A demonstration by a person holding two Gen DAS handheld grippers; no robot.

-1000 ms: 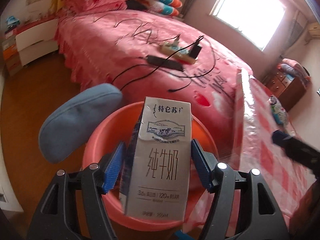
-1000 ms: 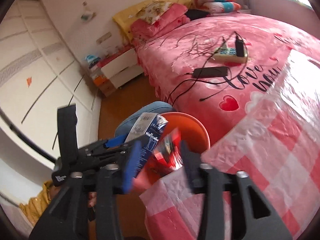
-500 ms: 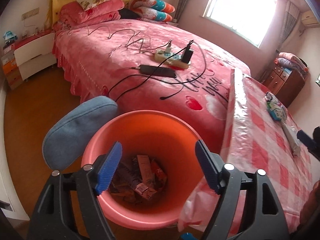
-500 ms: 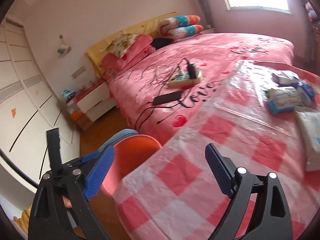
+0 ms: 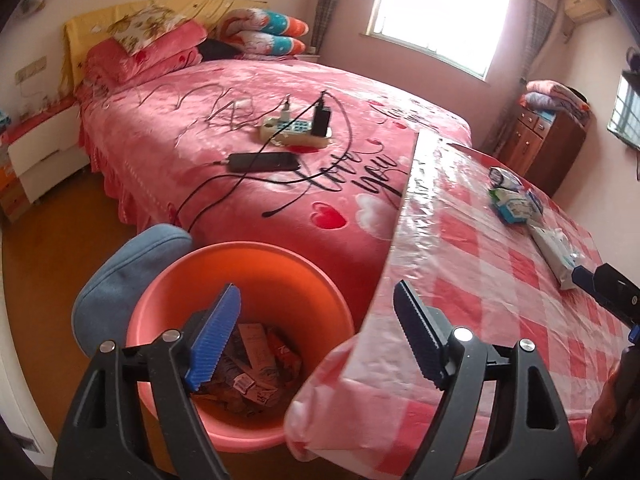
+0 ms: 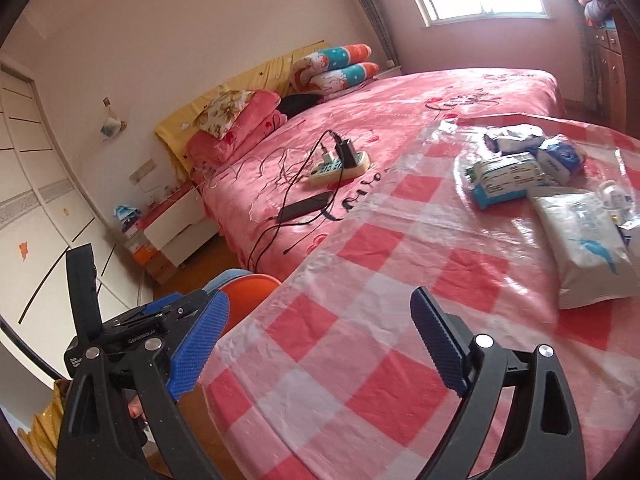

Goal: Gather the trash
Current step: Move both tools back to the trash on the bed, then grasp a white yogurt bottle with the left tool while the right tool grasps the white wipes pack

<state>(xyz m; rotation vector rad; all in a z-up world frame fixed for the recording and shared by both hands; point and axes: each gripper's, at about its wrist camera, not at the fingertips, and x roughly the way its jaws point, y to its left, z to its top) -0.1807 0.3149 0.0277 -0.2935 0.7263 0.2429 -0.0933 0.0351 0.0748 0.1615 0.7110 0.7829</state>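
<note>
Between drops, reaching for more trash

Wrappers and packets (image 6: 504, 176) lie far across the tabletop (image 6: 360, 320); our orange bin (image 5: 240, 264) (already part-filled) sits beside it. Left tongs (image 5: 316, 340) and right tongs (image 6: 316, 344) gape empty; next we reach and pinch.

- A bin (image 5: 240, 264) stood on the floor at the near left corner of the table (image 5: 460, 280), with wrappers and cartons (image 5: 256, 364) inside it.
- A cushioned seat (image 5: 120, 276) sat just left of the bin.
- The bed (image 5: 240, 120) lay beyond both, left of the table.
- A power strip (image 5: 296, 130) rested on the bed, a phone (image 5: 264, 161) nearer.
- Packets (image 6: 508, 172) lay on the table's far right part, a larger pack (image 6: 584, 240) just nearer.
- A cabinet (image 5: 540, 144) stood far right.
</note>
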